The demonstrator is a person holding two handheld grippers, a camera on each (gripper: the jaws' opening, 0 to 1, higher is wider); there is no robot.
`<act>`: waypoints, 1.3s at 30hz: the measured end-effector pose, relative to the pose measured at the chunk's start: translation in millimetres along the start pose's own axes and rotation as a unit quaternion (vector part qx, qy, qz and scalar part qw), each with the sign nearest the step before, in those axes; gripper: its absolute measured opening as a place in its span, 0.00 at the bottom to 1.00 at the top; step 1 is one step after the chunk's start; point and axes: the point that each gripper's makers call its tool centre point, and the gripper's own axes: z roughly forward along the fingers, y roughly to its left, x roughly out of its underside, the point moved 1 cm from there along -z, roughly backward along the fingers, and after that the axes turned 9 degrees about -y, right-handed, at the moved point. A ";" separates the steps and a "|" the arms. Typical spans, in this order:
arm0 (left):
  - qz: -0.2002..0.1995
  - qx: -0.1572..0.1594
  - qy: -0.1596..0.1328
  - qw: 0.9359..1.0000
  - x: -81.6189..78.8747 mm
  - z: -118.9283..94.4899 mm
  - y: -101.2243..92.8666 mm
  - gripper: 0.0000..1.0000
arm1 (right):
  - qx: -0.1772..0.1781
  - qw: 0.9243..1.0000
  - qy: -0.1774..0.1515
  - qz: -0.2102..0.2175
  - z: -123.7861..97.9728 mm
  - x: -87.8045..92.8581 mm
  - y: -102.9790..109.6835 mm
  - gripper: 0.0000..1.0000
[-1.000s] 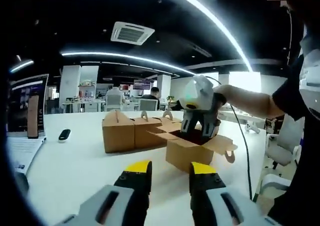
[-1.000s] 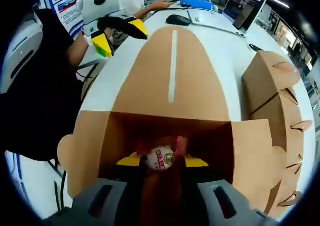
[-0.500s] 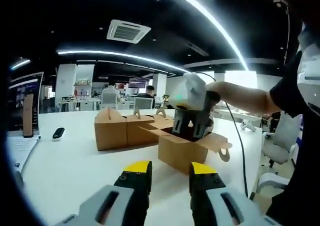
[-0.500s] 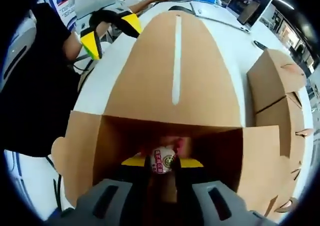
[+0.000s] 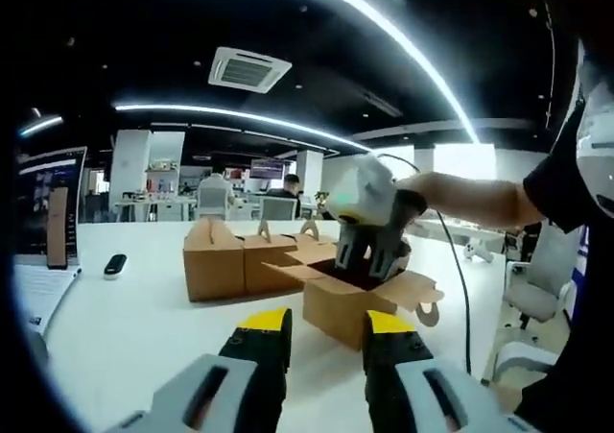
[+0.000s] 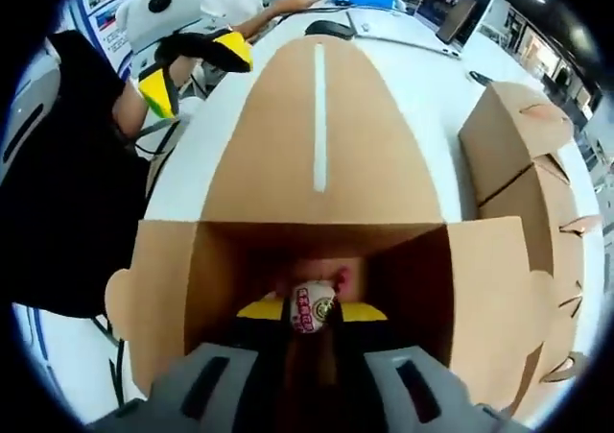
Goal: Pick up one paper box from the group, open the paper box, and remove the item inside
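Right claw [image 6: 312,310]: mine, inside open paper box [image 6: 317,193], clamped on item [image 6: 314,305].
Left claw [image 5: 326,332]: mine, apart, above desk [image 5: 144,308].

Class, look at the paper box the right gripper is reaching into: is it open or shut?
Open. The paper box has its flaps spread outward, and the right gripper reaches inside, closed on a small item.

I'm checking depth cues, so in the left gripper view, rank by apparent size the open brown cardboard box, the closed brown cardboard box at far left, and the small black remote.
1. Open brown cardboard box, nearest the camera.
2. Closed brown cardboard box, somewhat smaller, also farther.
3. Small black remote, clearly smallest.
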 end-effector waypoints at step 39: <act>0.040 0.003 0.013 0.999 -13.0 -22.6 -32.8 0.31 | 0.290 0.828 -0.457 0.148 -141.7 -13.9 13.5 0.18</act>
